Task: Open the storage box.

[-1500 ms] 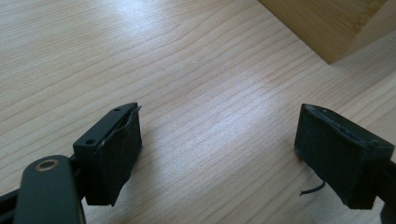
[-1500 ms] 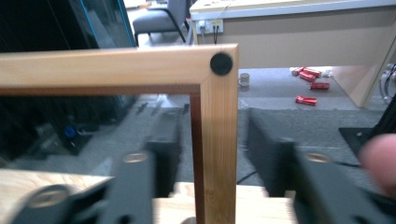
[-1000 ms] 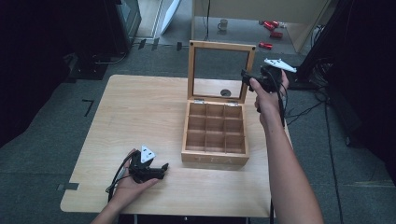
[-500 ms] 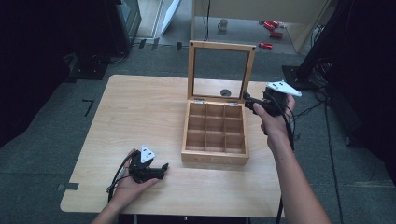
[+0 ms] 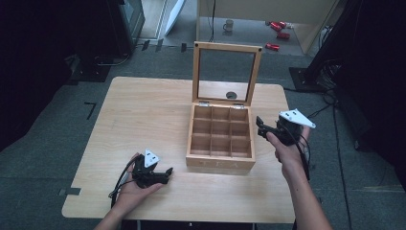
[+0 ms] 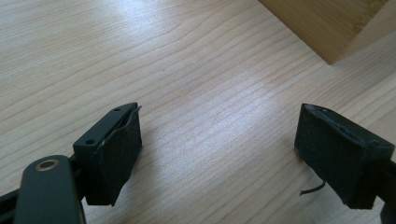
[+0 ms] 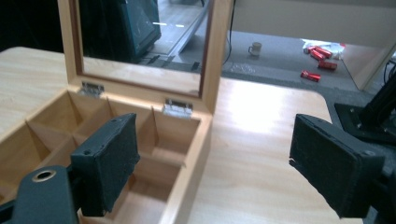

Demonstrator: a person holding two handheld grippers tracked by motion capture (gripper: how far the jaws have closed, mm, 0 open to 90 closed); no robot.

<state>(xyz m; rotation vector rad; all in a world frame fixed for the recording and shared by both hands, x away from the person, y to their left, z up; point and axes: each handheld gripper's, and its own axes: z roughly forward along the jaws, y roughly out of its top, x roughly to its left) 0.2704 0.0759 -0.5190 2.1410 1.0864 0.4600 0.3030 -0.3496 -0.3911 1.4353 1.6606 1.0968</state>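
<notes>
A wooden box with several empty compartments stands in the middle of the table, its glass-paned lid upright at the back. My left gripper rests on the table in the person's hand, front left of the box, jaws open with nothing between them. In the left gripper view my gripper faces bare wood, with a corner of the box at the top right. My right gripper hovers open just right of the box. In the right gripper view my gripper points over the box's right wall toward the lid.
The light wooden table has free room left of the box and a narrower strip on its right. A small dark disc lies behind the lid. On the floor beyond are a mug and red items.
My right gripper has come down from the lid's upper right corner toward the person, to beside the box's right wall. The lid stays upright. The left gripper has not moved.
</notes>
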